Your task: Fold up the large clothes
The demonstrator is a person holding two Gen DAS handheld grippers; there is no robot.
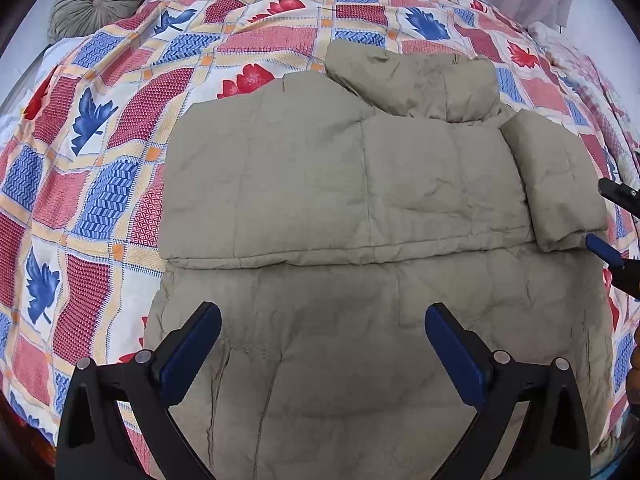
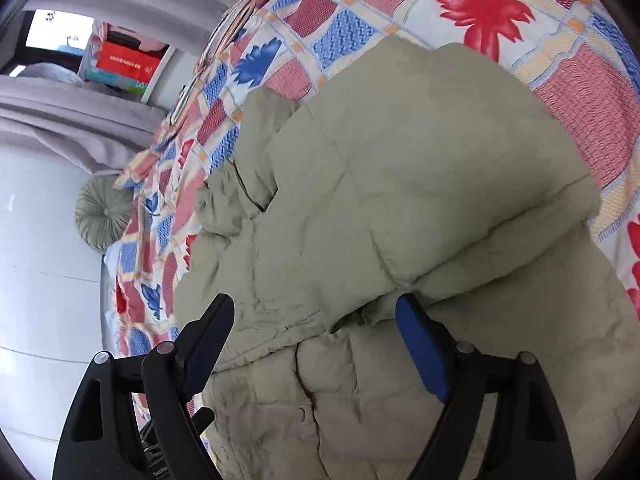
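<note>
Right gripper (image 2: 314, 330) fingers apart over khaki jacket (image 2: 400, 208).

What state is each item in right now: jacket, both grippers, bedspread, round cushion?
Jacket: lying on the bed, partly folded, sleeve across the body.
Left gripper: open, above the jacket, holding nothing.
Right gripper: open, at the sleeve end.
Bedspread: spread out.
Round cushion: at the bed's edge.

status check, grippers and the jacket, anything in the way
Left gripper open above jacket, holding nothing. Right gripper open, fingers astride folded sleeve edge. Jacket partly folded on bedspread. Nothing in the way.
</note>
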